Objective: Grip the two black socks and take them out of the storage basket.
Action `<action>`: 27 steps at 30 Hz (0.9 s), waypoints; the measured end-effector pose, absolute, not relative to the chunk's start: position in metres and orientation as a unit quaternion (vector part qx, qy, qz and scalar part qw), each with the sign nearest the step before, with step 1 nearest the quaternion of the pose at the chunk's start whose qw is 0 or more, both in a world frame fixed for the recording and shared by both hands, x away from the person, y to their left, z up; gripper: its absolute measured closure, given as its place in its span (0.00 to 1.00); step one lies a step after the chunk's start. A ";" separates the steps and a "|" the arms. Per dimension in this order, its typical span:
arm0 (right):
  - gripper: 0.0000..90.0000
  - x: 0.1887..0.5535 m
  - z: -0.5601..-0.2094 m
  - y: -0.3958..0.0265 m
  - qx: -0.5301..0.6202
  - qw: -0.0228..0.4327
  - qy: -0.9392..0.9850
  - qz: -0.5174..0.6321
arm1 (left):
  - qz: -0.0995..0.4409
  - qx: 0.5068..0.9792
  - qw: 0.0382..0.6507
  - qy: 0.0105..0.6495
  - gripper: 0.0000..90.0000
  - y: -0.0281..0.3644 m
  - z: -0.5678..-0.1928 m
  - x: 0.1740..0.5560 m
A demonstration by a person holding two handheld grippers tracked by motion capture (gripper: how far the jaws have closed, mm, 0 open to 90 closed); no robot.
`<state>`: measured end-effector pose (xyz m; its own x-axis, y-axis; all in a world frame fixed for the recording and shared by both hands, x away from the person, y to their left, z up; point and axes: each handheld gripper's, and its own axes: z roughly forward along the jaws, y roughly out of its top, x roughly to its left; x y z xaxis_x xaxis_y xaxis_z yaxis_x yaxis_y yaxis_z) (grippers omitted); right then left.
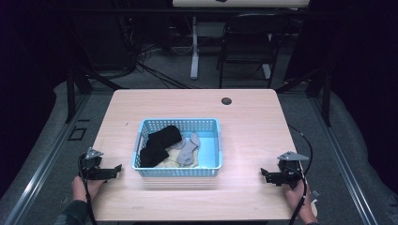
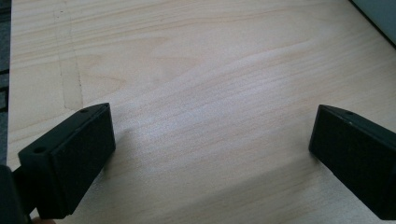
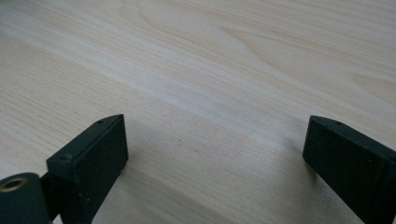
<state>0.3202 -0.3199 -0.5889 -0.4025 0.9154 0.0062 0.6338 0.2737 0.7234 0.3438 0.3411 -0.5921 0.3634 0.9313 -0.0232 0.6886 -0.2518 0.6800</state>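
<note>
I had my left gripper and right gripper parked low in the frame, jaws wide and empty — probably just staging — while the socks sat in the basket at center.

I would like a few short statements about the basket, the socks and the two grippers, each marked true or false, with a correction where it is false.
1. The blue basket stands near the middle of the table. True.
2. The basket is empty. False: a black sock and a grey sock lie in it, with some pale fabric under them.
3. The left gripper is open, with nothing between its jaws. True.
4. The right gripper holds the grey sock. False: it is open and empty, over bare table.
5. Both grippers are inside the basket. False: one is on each side of it, near the person's edge of the table.
</note>
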 end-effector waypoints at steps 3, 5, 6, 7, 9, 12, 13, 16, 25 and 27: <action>0.07 0.320 -0.589 -0.320 0.504 0.213 0.769 0.331 | 0.197 0.766 0.308 0.529 0.00 0.341 -0.592 0.344; 0.07 0.320 -0.589 -0.320 0.504 0.213 0.769 0.331 | 0.197 0.766 0.308 0.529 0.00 0.341 -0.592 0.344; 0.07 0.320 -0.589 -0.320 0.504 0.213 0.769 0.331 | 0.197 0.767 0.307 0.528 0.00 0.341 -0.592 0.344; 0.07 0.320 -0.589 -0.320 0.504 0.213 0.769 0.331 | 0.197 0.766 0.308 0.529 0.00 0.341 -0.592 0.344; 0.07 0.320 -0.589 -0.320 0.504 0.213 0.769 0.331 | 0.197 0.766 0.308 0.529 0.00 0.341 -0.592 0.344; 0.07 0.320 -0.589 -0.320 0.504 0.214 0.768 0.331 | 0.197 0.765 0.308 0.530 0.00 0.341 -0.592 0.344; 0.07 0.320 -0.589 -0.320 0.504 0.213 0.769 0.331 | 0.194 0.767 0.307 0.529 0.00 0.341 -0.592 0.344; 0.07 0.320 -0.589 -0.320 0.504 0.213 0.769 0.331 | 0.193 0.769 0.304 0.528 0.00 0.341 -0.591 0.346; 0.07 0.320 -0.589 -0.320 0.504 0.213 0.769 0.331 | 0.170 0.771 0.310 0.530 0.00 0.347 -0.584 0.344; 0.07 0.320 -0.589 -0.320 0.504 0.213 0.768 0.331 | 0.169 0.772 0.312 0.527 0.00 0.347 -0.583 0.344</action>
<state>0.3201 -0.3197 -0.5890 -0.4000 0.9165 0.0057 0.6340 0.2723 0.7238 0.3438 0.3468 -0.5826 0.3869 0.9196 -0.0681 0.7086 -0.2492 0.6601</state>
